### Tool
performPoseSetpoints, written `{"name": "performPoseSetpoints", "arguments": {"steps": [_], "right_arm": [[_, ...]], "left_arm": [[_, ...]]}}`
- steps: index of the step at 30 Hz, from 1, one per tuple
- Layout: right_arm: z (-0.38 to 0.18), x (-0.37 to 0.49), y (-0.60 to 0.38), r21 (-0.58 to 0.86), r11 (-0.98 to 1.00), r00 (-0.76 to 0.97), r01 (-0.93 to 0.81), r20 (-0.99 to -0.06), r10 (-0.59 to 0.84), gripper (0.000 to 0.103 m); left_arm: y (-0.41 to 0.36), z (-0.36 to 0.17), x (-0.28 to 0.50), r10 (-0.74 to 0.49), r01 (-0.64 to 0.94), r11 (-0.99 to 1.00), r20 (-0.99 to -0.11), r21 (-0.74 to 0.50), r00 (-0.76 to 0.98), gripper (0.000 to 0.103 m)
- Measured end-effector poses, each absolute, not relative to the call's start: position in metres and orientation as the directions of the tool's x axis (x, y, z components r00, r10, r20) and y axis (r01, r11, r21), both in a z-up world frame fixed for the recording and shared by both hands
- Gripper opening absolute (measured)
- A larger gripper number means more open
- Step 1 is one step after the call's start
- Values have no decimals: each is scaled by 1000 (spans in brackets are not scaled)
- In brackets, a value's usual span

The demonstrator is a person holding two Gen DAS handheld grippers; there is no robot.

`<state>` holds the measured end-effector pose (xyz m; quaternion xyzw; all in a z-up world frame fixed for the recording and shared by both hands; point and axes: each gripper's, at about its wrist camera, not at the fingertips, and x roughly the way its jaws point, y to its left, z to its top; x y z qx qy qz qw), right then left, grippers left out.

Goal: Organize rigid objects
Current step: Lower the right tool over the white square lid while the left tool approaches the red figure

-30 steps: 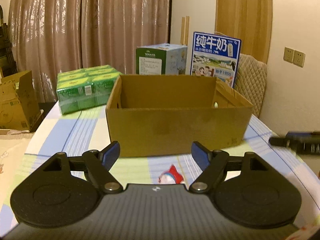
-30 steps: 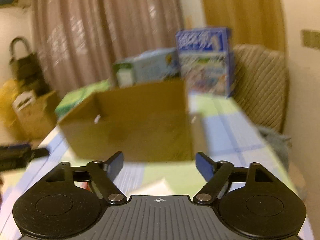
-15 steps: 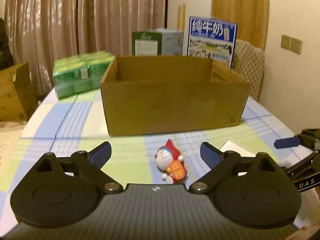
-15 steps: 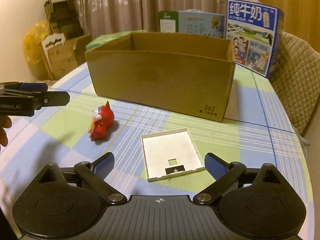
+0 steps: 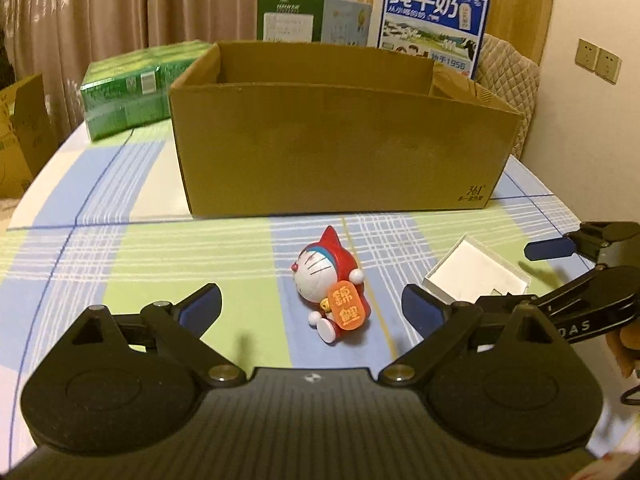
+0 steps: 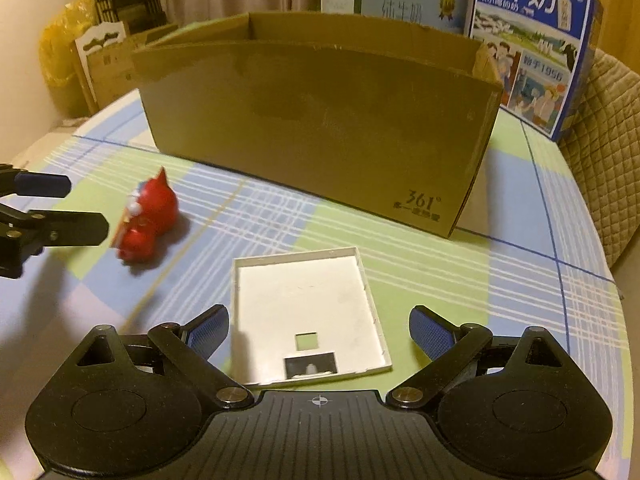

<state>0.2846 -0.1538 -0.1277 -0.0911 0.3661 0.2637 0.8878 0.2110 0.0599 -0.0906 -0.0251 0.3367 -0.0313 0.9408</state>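
Observation:
A red and white cat figurine (image 5: 330, 284) with an orange plaque lies on the checked tablecloth in front of an open cardboard box (image 5: 340, 152). My left gripper (image 5: 311, 304) is open wide, and the figurine lies just ahead of its fingertips, untouched. In the right wrist view the same figurine (image 6: 148, 220) lies just past the left gripper (image 6: 88, 206). A shallow white plastic tray (image 6: 308, 312) lies flat to the right of the figurine. My right gripper (image 6: 320, 322) is open wide, its fingers either side of the tray's near end without pressing it. The tray (image 5: 476, 270) also shows in the left view.
Behind the cardboard box (image 6: 320, 128) stand a blue milk carton (image 5: 432, 24) and a green and white carton (image 5: 312, 16). Green wrapped packs (image 5: 136, 88) sit at the table's back left. A quilted chair back (image 5: 508, 92) is at the right, and another cardboard box (image 5: 20, 132) stands off the table's left edge.
Both grippers have sunk toward the table and tipped downward, and their jaws have spread wider. The figurine and the white tray have come into view between the fingers.

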Motion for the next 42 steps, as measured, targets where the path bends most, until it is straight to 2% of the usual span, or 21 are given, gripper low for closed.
{"name": "performPoseSetpoints", "arguments": {"steps": [9, 12, 16, 18, 20, 22, 28, 32, 34, 39, 42], "right_arm": [[-136, 297, -147, 90, 819, 541, -566, -709, 452, 94], [-138, 295, -140, 38, 810, 553, -586, -712, 433, 94], [-139, 296, -140, 42, 813, 552, -580, -713, 431, 94], [-138, 295, -138, 41, 818, 556, -574, -714, 426, 92], [-137, 293, -137, 39, 821, 564, -569, -708, 425, 84], [-136, 293, -134, 37, 825, 565, -563, -711, 418, 84], [-127, 289, -134, 54, 880, 594, -471, -719, 362, 84], [-117, 288, -150, 141, 922, 604, -362, -717, 346, 84], [-114, 288, -154, 169, 925, 605, -339, -714, 353, 84], [-111, 292, -152, 172, 929, 607, -328, -715, 347, 84], [-111, 295, -149, 181, 928, 606, -327, -713, 353, 84]], "left_arm": [[62, -91, 217, -85, 32, 995, -642, -94, 762, 95], [61, -91, 217, -87, 35, 995, -642, -94, 762, 95], [61, -91, 218, -84, 35, 995, -642, -89, 762, 95], [60, -91, 219, -79, 34, 996, -642, -82, 762, 95], [59, -91, 219, -73, 37, 997, -642, -70, 763, 95], [57, -92, 219, -71, 41, 997, -641, -61, 764, 95], [56, -94, 222, -71, 43, 997, -644, -58, 762, 94], [52, -97, 225, -75, 55, 997, -642, -52, 763, 94], [49, -98, 228, -76, 63, 997, -639, -43, 766, 92], [42, -106, 241, -63, 63, 998, -655, -23, 753, 78], [40, -113, 250, -51, 64, 998, -668, -6, 742, 73]]}}
